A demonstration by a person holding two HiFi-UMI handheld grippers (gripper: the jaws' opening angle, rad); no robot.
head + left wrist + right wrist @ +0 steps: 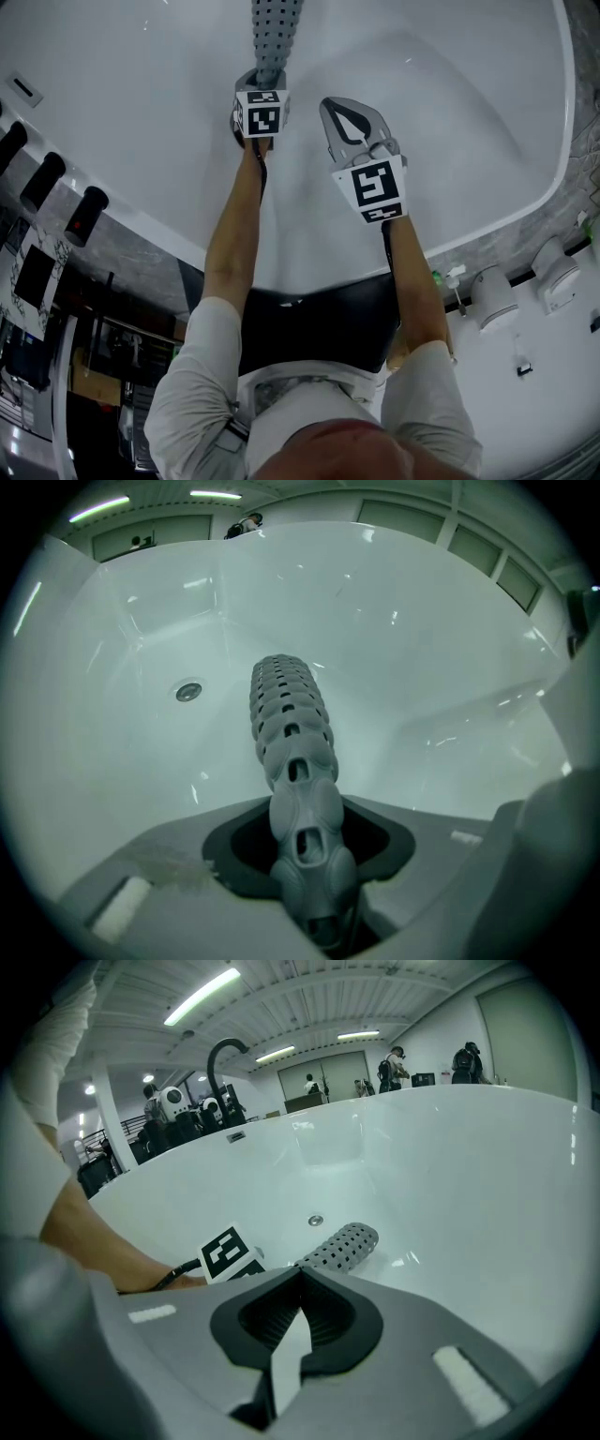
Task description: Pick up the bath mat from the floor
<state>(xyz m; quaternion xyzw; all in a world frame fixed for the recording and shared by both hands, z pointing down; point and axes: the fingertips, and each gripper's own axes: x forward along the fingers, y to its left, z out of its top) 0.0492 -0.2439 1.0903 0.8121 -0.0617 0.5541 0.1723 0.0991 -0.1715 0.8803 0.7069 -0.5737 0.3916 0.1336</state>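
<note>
**Q:** Head view: where is the bath mat?

**A:** The bath mat (272, 33) is inside the white bathtub (141, 141). It is a grey strip perforated with rows of small holes. It runs from the left gripper (267, 84) to the far edge of the frame. The right gripper (330, 105) hangs just right of the mat, not touching it.

**Q:** Left gripper view: state of the jaws?

**A:** The jaws are clamped narrowly on the mat's near end. Here the mat is bunched into a narrow roll, and its surface bulges in rounded cups around oval holes. It extends toward the far wall, right of the drain (188, 691).

**Q:** Right gripper view?

**A:** The jaws are closed tip to tip, with nothing between them. Beyond them, the mat's far end rests on the tub floor near the drain.
</note>
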